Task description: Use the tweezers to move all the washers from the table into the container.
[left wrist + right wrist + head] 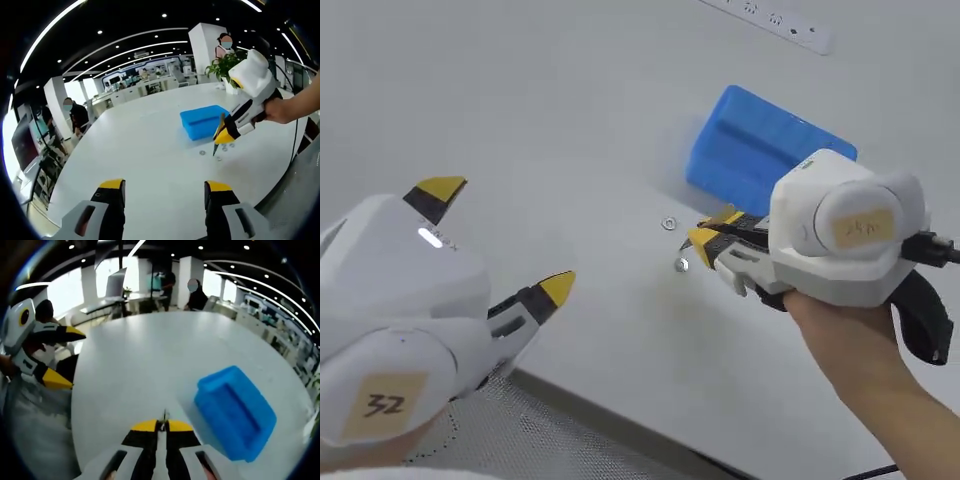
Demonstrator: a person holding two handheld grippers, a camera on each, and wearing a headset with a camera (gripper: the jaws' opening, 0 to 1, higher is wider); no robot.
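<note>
Two small metal washers [669, 223] [682, 264] lie on the white table, in front of the blue container [760, 150]. A hand holds my right gripper [715, 227], which is shut on thin tweezers [164, 416]. Their tip points down close to the nearer washer. In the left gripper view the tweezers' tip [215, 151] hangs among several washers [202, 152] beside the container [205, 121]. My left gripper [500, 240] stands open and empty at the lower left, well away from the washers. The container [235, 412] is open at the top.
A white power strip [770, 20] lies at the table's far edge. The table's near edge [620, 415] runs along the bottom, with a grey mesh surface [520, 440] below it. People and desks stand in the room behind [75, 117].
</note>
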